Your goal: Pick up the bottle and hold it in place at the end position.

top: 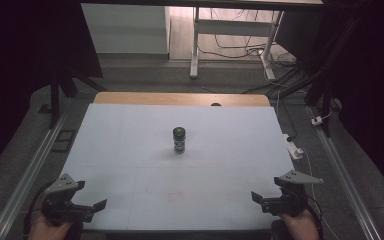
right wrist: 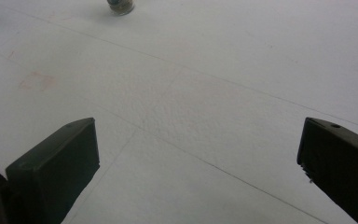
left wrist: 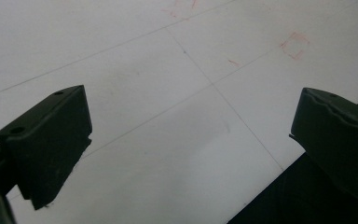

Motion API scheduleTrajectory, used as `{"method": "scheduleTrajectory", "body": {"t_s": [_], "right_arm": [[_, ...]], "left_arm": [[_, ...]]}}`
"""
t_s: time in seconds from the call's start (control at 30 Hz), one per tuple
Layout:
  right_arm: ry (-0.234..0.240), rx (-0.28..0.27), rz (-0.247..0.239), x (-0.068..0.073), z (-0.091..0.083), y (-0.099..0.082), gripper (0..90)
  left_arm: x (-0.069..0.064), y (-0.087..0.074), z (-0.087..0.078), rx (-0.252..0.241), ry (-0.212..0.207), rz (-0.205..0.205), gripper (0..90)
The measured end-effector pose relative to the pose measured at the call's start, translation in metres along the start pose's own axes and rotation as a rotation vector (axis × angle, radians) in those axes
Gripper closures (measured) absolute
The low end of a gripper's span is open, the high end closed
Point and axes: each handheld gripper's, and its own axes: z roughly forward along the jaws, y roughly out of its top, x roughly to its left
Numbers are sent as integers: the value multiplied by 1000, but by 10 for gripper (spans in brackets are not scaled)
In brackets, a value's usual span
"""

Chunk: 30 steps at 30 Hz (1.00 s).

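High view: jar (top: 179, 139) label unreadable; left gripper (top: 91, 205), right gripper (top: 265, 198) fingers apart, empty.

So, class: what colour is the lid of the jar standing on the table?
Dark, near black, on the jar; the high view shows it best.

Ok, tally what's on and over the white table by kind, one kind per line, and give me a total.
Jars: 1, a small dark jar with a dark lid, upright mid-table.
Grippers: 2, the left gripper and the right gripper, both open, holding nothing, at the near corners.
Total: 3
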Motion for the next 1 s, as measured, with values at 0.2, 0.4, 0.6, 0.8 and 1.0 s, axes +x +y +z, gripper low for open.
{"method": "scheduleTrajectory", "body": {"t_s": [0.2,0.4,0.6,0.8,1.0], "right_arm": [[3,10,-9,1,1,0,0],[3,16,-11,1,1,0,0],[2,20,-14,1,1,0,0],[-2,18,-19,2,2,0,0],[-3,24,-20,2,2,1,0]], "left_arm": [[0,1,1,5,0,-2,0],[0,1,0,-1,8,-5,0],[0,2,2,15,12,-8,0],[1,2,2,20,9,-11,0],[0,3,1,-12,11,-6,0]]}}
